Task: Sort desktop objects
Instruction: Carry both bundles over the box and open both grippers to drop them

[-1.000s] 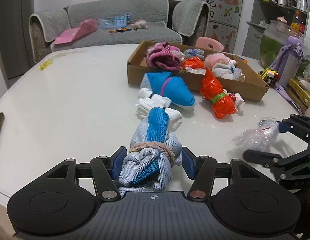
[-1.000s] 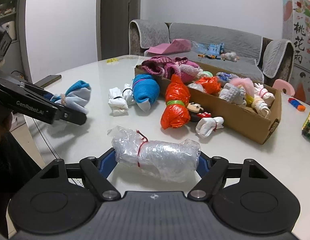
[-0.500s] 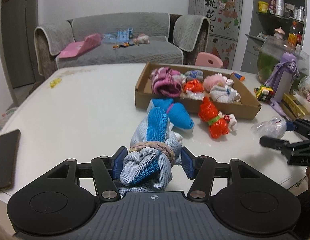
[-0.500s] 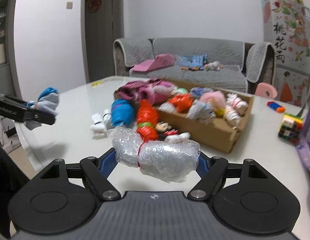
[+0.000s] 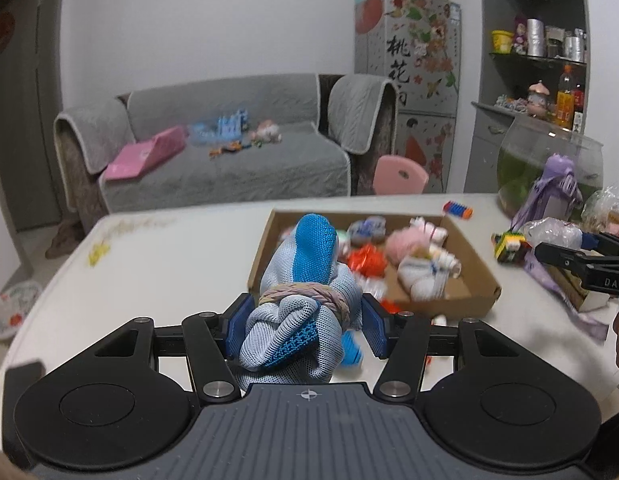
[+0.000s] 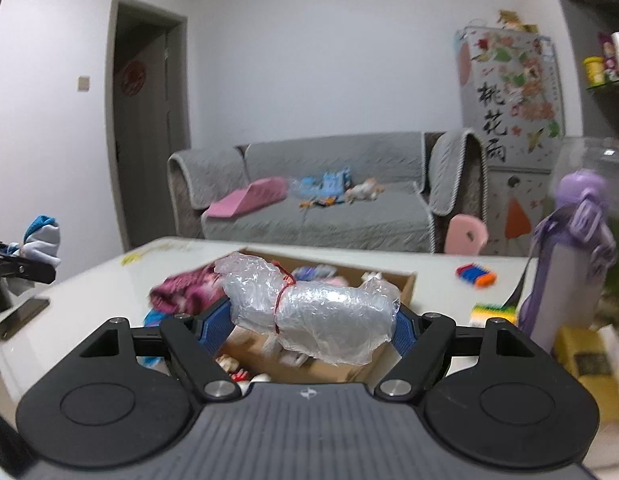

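Item one: my left tongs (image 5: 305,326), jaws partway closed and clamped on a grey-and-blue sock bundle (image 5: 305,280). The bundle is bound round the middle with a rubber band (image 5: 301,294); its blue-tipped end stands up past the blue pads (image 5: 238,326), and it is held in the air above the near part of the white bench (image 5: 169,256).

Item two: my right tongs (image 6: 313,322), jaws fairly wide and clamped on a clear plastic-wrapped bundle (image 6: 313,308), which lies crosswise between the pads. A red tie (image 6: 283,292) cinches it left of centre. It is also held in the air, in front of the cardboard box (image 6: 405,284).

Item three: cardboard box (image 5: 469,268), open-topped, on the bench right of centre in the left view. Contents: a pink fluffy bundle (image 5: 405,242), a white bundle (image 5: 425,276), an orange bundle (image 5: 365,258); others too blurred to name. In the right view a magenta knitted bundle (image 6: 185,292) sits at its left end.

Item four: bench, far right: a purple bottle with a strap (image 6: 569,264), a multicoloured block toy (image 6: 493,312), a blue-and-orange block (image 6: 475,274).

Item five: a dark phone (image 6: 19,316) at the bench's left edge.

Item six: background: a grey sofa (image 5: 229,160) with a pink object and toys on it, and a small pink chair (image 5: 399,174).
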Demonstrator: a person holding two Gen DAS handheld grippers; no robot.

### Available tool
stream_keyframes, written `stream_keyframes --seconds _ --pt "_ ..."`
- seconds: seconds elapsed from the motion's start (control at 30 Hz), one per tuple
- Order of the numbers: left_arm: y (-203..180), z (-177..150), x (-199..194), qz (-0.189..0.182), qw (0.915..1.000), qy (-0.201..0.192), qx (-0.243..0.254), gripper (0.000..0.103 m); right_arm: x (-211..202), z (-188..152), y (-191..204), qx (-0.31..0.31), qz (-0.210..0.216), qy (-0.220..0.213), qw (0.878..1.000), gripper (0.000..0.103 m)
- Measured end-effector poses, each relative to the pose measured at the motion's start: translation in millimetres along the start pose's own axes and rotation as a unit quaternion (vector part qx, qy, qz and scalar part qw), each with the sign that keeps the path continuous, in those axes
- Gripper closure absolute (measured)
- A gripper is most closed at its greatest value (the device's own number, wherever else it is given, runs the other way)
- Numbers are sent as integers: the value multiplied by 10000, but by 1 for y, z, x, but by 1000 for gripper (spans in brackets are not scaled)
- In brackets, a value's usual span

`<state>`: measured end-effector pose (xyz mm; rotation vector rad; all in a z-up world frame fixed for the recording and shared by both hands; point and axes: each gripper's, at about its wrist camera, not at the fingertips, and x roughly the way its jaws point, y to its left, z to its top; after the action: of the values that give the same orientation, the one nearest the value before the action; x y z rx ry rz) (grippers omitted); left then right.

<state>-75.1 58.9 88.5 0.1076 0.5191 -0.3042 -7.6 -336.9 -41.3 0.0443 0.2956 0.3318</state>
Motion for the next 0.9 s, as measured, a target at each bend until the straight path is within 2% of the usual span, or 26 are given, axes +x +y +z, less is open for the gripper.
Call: stream_keyframes --seconds 0.27,0.57,0.9 --pt "-25 39 35 -252 9995 -22 206 40 22 34 -22 88 -152 -285 9994 28" --pt "-50 81 116 -458 9970 406 464 40 71 59 -41 107 87 -359 9993 28" --pt "-69 93 214 -356 9919 959 753 40 117 44 -58 421 245 91 9988 28"
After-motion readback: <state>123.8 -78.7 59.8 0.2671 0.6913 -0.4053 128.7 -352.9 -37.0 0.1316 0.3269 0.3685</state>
